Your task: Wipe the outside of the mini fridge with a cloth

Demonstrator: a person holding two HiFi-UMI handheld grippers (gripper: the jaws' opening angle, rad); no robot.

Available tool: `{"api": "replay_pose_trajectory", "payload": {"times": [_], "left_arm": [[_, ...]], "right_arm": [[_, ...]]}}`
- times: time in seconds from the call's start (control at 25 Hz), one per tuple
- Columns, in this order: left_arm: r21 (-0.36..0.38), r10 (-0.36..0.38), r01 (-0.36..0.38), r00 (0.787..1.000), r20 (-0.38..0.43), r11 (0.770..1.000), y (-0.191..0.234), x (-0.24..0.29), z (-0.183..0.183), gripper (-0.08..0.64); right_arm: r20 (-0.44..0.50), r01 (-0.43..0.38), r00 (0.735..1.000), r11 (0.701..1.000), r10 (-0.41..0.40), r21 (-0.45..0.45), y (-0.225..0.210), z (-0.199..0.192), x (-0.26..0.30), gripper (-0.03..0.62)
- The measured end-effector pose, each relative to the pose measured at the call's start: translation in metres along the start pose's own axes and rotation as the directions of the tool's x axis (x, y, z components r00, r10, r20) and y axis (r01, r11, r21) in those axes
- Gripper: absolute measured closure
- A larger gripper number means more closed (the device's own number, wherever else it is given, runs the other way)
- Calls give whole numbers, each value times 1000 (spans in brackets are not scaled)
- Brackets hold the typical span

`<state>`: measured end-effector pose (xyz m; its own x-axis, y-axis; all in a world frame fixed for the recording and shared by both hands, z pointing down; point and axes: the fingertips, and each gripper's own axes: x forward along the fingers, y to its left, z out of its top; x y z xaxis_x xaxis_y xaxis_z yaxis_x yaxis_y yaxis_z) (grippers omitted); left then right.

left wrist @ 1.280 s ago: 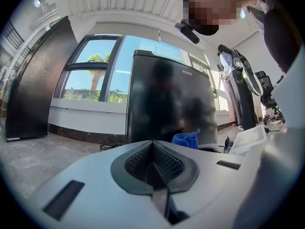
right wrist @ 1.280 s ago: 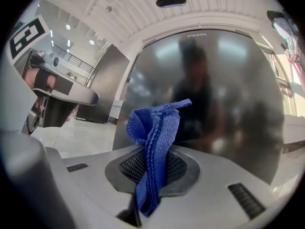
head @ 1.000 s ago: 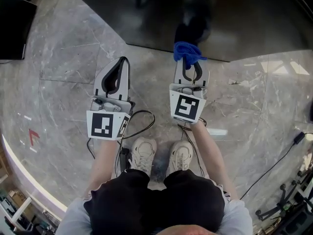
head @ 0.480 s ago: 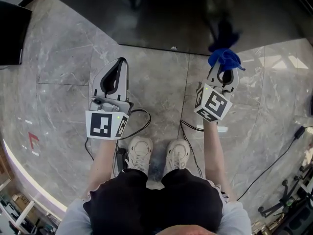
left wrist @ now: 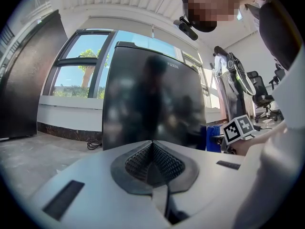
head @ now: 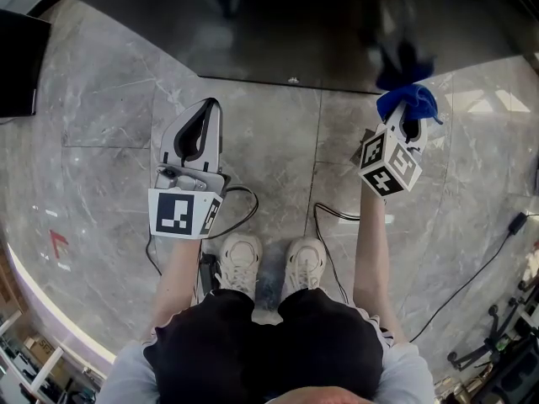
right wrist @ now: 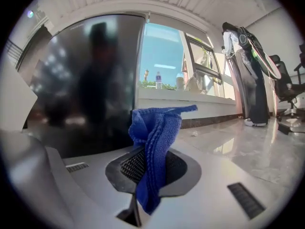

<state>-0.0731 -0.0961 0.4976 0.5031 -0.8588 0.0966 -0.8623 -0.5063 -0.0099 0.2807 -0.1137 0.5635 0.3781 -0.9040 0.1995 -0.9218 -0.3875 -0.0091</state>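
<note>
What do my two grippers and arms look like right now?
Both the left gripper and right gripper are pale grey wedge-shaped shells with black pads, each carrying a black-and-white marker cube. A black cable trails from the left. Forearms bare; short grey sleeves.

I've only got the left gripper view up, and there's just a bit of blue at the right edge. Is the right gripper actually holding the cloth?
Observer: Yes. In the right gripper view, the right gripper is shut on the blue cloth, which sticks up from between its jaws.
Operator: Where is it against the fridge?
Observer: The head view puts the cloth at the right end of the mini fridge front. I cannot tell whether it is touching.
Operator: And my left gripper?
Observer: In the head view, the left gripper is over the marble floor, short of the fridge and well to the left of the right one.
</note>
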Motion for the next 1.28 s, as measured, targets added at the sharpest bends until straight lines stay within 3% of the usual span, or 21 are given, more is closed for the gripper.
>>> {"api": "replay_pose_trajectory", "payload": {"times": [0.12,0.2,0.36,0.52,0.76,1.04,1.16,1.28], "left_arm": [[3,7,-7,1000,-1,1000,1,0,-1,555],[6,12,-12,1000,0,1000,3,-1,-2,555],[8,20,-20,1000,-2,1000,5,-1,-5,555],[-4,35,-35,999,-4,999,9,-2,-10,555],[-28,80,-80,997,3,996,26,-11,-23,555],[-6,131,-131,991,-19,991,58,-29,-40,555],[-17,155,-155,987,-35,988,73,-35,-48,555],[-28,167,-169,985,-46,985,83,-38,-55,555]], "right_arm": [[-14,16,1000,999,-15,42,-7,-2,1,517],[2,-14,1000,999,14,34,2,-1,-11,517],[14,-144,990,988,143,48,42,-5,-48,517],[21,-295,955,955,295,39,100,-6,-75,517],[11,-545,838,838,545,29,209,-22,-98,517],[-24,-733,676,669,736,-121,332,-47,-120,517],[-56,-769,632,617,773,-170,374,-63,-123,517],[-108,-781,618,595,778,-189,402,-79,-116,517]]}}
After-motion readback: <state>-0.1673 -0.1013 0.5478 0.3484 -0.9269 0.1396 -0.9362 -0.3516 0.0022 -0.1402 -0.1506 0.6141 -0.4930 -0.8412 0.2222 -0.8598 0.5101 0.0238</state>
